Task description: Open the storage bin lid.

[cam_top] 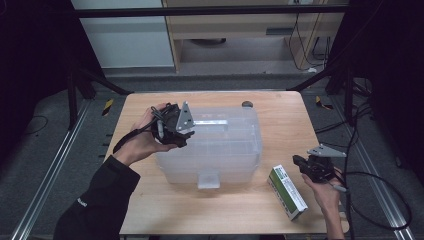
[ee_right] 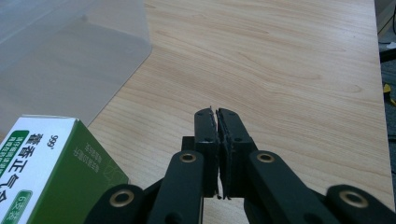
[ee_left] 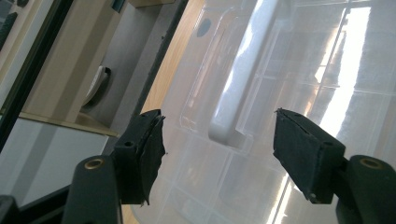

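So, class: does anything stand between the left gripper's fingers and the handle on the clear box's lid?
Nothing visible does. The left gripper hangs open above the clear box, and the white handle lies in the gap ahead of its fingers, unobstructed.

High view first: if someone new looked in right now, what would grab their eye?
The big translucent plastic storage bin with its lid on fills the middle of the wooden table, and the left gripper hangs open over its lid handle. At the near right lies a green-and-white box; the right gripper sits beside it, shut on nothing.
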Demonstrator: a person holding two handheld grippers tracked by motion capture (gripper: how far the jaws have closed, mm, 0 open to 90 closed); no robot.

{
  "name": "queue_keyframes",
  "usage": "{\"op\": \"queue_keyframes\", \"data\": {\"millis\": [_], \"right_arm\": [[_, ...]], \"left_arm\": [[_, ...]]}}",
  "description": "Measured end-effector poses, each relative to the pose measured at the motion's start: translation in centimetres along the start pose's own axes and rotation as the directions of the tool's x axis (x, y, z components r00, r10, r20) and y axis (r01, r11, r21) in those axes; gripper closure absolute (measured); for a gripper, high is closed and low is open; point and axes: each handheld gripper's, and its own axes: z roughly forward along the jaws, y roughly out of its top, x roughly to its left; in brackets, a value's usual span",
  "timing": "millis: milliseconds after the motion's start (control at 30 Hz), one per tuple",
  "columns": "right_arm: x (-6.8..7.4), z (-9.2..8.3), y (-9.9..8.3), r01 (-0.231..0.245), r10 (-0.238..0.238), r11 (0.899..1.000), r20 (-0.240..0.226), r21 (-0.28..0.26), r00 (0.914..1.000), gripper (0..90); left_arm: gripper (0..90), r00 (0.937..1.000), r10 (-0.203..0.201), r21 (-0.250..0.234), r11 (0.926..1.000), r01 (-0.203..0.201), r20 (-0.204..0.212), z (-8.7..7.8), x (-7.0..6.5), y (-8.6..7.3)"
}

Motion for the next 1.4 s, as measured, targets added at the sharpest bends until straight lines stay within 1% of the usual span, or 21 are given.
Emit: {"op": "queue_keyframes", "data": {"millis": [33, 67, 267, 467, 567, 600, 633, 667, 733, 767, 833, 867, 933, 967, 1033, 1067, 1133, 1267, 1300, 1333, 1400], "right_arm": [[0.0, 0.0, 0.0, 0.007, -0.007, 1.0, -0.002, -0.001, 1.0, 87.7], [0.0, 0.0, 0.0, 0.007, -0.007, 1.0, -0.003, -0.001, 1.0, 87.8], [0.0, 0.1, 0.0, 0.012, -0.012, 1.0, -0.006, 0.005, 0.9999, 87.4], [0.0, 0.2, 0.0, 0.007, -0.007, 1.0, -0.013, 0.009, 0.9999, 87.2], [0.0, 0.2, 0.0, 0.01, -0.01, 1.0, -0.014, 0.008, 0.9999, 87.5], [0.0, 0.2, 0.0, 0.01, -0.01, 1.0, -0.015, 0.008, 0.9998, 87.6], [0.0, 0.2, 0.0, 0.01, -0.01, 1.0, -0.015, 0.008, 0.9998, 87.6], [-0.1, 0.2, 0.0, 0.01, -0.01, 1.0, -0.014, 0.007, 0.9998, 87.8], [-0.1, 0.2, 0.0, 0.01, -0.01, 1.0, -0.014, 0.006, 0.9998, 88.0], [-0.1, 0.2, 0.0, 0.01, -0.01, 1.0, -0.014, 0.006, 0.9998, 88.0], [-0.1, 0.1, 0.0, 0.01, -0.01, 1.0, -0.014, 0.006, 0.9998, 88.2], [-0.1, 0.1, 0.0, 0.009, -0.009, 1.0, -0.015, 0.006, 0.9998, 88.3], [-0.1, 0.1, 0.0, 0.011, -0.011, 1.0, -0.017, 0.006, 0.9998, 88.4], [-0.1, 0.1, 0.0, 0.011, -0.011, 1.0, -0.017, 0.006, 0.9998, 88.4], [0.0, 0.1, 0.0, 0.012, -0.012, 1.0, -0.018, 0.008, 0.9998, 88.6], [0.0, 0.1, 0.0, 0.012, -0.012, 1.0, -0.018, 0.008, 0.9998, 88.6], [0.0, 0.2, 0.0, 0.011, -0.011, 1.0, -0.018, 0.01, 0.9998, 88.5], [0.0, 0.2, 0.0, 0.011, -0.011, 1.0, -0.018, 0.01, 0.9998, 88.6], [0.0, 0.2, 0.1, 0.011, -0.011, 1.0, -0.018, 0.009, 0.9998, 88.7], [0.0, 0.2, 0.1, 0.011, -0.011, 1.0, -0.018, 0.009, 0.9998, 88.7], [0.0, 0.1, 0.1, 0.011, -0.011, 1.0, -0.019, 0.008, 0.9998, 88.8]], "left_arm": [[33.6, 1.0, 0.003, 0.002, 1.0, -0.003, 0.001, 0.1, 0.0, 0.1], [34.2, 0.9999, 0.013, 0.008, 0.9999, -0.013, 0.001, 0.3, -0.1, 0.2], [36.1, 0.9994, 0.036, 0.018, 0.9992, -0.036, 0.0, 0.9, -0.2, 0.5], [40.2, 0.9976, 0.069, 0.034, 0.997, -0.069, -0.006, 1.4, -0.2, 0.9], [42.3, 0.9965, 0.084, 0.032, 0.996, -0.083, -0.007, 1.7, -0.2, 1.1], [43.4, 0.995, 0.099, 0.036, 0.9944, -0.099, -0.009, 2.0, -0.3, 1.2], [44.3, 0.995, 0.099, 0.036, 0.9944, -0.099, -0.009, 2.0, -0.3, 1.2], [44.3, 0.994, 0.109, 0.045, 0.9931, -0.108, -0.01, 2.0, -0.2, 1.3], [48.2, 0.9929, 0.118, 0.045, 0.9921, -0.117, -0.012, 2.2, -0.3, 1.4], [48.2, 0.9919, 0.126, 0.05, 0.9909, -0.125, -0.014, 2.3, -0.3, 1.4], [51.3, 0.9913, 0.131, 0.054, 0.99, -0.13, -0.012, 2.5, -0.4, 1.5], [52.8, 0.9889, 0.148, 0.063, 0.9871, -0.147, -0.015, 2.6, -0.4, 1.6], [55.4, 0.9879, 0.155, 0.07, 0.9857, -0.153, -0.014, 2.6, -0.4, 1.6], [55.4, 0.9888, 0.148, 0.063, 0.9871, -0.147, -0.013, 2.7, -0.6, 1.6], [58.8, 0.987, 0.16, 0.075, 0.9844, -0.159, -0.009, 3.0, -0.7, 1.6], [59.6, 0.987, 0.16, 0.075, 0.9844, -0.159, -0.009, 3.0, -0.7, 1.6], [61.4, 0.9843, 0.176, 0.086, 0.9809, -0.174, -0.012, 3.1, -0.7, 1.7], [65.1, 0.9828, 0.184, 0.087, 0.9794, -0.182, -0.014, 3.2, -0.9, 1.7], [68.0, 0.9813, 0.192, 0.095, 0.9772, -0.19, -0.016, 3.2, -0.9, 1.8], [69.1, 0.9813, 0.192, 0.095, 0.9772, -0.19, -0.016, 3.2, -0.9, 1.8], [70.8, 0.9783, 0.207, 0.11, 0.9729, -0.203, -0.017, 3.3, -0.9, 1.9]]}}
